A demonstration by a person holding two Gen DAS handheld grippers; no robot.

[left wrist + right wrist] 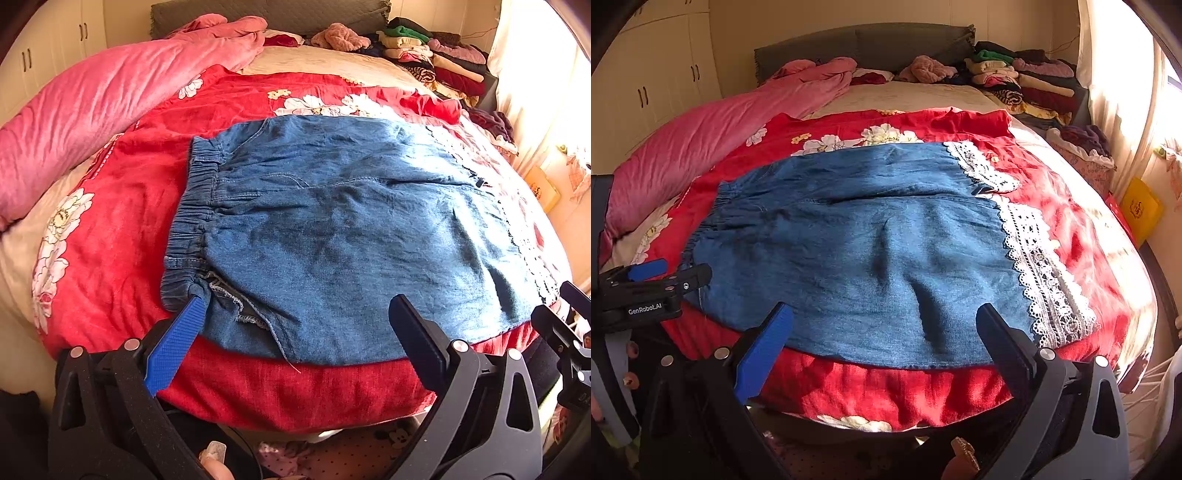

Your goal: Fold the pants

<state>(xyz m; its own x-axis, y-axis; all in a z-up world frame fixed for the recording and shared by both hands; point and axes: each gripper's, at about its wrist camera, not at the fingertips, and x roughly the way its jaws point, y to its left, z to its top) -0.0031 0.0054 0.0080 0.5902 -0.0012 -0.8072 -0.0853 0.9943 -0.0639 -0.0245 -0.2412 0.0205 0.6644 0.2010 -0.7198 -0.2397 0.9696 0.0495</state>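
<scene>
You are standing at the foot of a bed [916,94] in a sunlit bedroom, with cream wardrobe doors [661,85] on the left wall and a grey headboard [864,48] at the far end. A red floral blanket [886,384] covers the near half of the bed, a pink quilt [92,107] is bunched along the left side, and a stack of folded clothes [1027,81] sits in the far right corner beside the curtain [1115,92].

The pants [332,236], blue denim, lie flat across the red floral blanket, spread sideways in front of you. Their elastic waistband [195,206] is on the left, and the white lace hem [1038,266] runs down the right edge. The cloth is smoothed but shows a few soft creases through the middle.

Your left hand-held gripper [295,321] is released, its jaws spread wide. Its blue finger [177,343] sits right at the near waistband corner, where a frayed pocket edge [236,306] shows, though you cannot tell if it touches the cloth. The black finger [417,339] sits over the near edge further right.

Your right hand-held gripper [884,325] is also released, jaws wide apart, poised over the near edge of the pants towards the lace end, gripping nothing.
</scene>
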